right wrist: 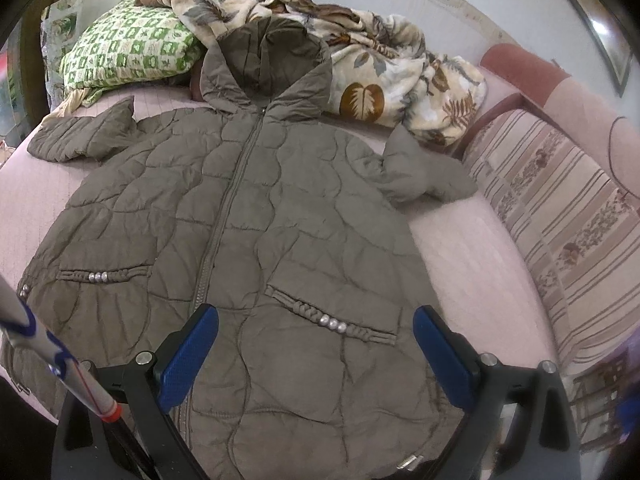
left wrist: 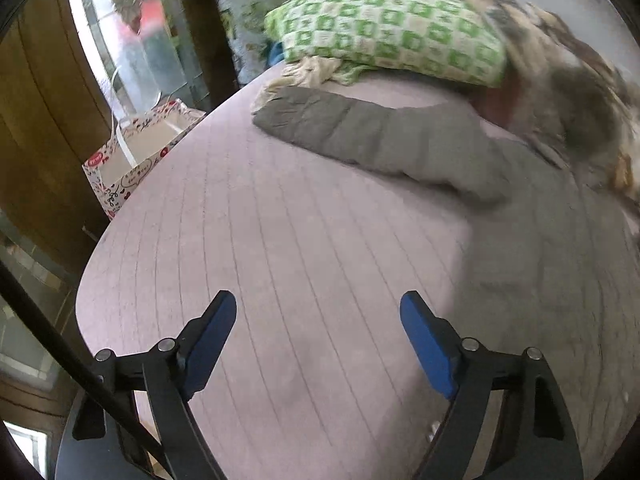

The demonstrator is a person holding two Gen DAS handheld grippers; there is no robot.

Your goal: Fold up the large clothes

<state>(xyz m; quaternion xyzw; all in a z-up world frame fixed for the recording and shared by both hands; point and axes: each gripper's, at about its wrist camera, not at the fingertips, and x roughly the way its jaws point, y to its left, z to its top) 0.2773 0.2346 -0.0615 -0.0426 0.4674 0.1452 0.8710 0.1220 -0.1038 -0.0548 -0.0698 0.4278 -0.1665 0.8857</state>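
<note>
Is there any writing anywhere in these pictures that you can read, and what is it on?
Gift bag beside the bed: handwriting inside speech bubbles and a red round label, all too small and blurred to read.
Jacket: no lettering visible.
Pillow, blanket: patterns only, no words.

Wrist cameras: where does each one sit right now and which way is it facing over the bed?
Left wrist: on the left gripper, jaws open over bare pink bedsheet, facing the bed's left edge; jacket sleeve, green pillow, gift bag beyond. Only its own blue fingers show.
Right wrist: on the right gripper, jaws open above the hem of the quilted jacket, facing up its zipper toward the hood and floral blanket. Its own fingers show.
Shared: jacket, green pillow, blanket, bedsheet.
</note>
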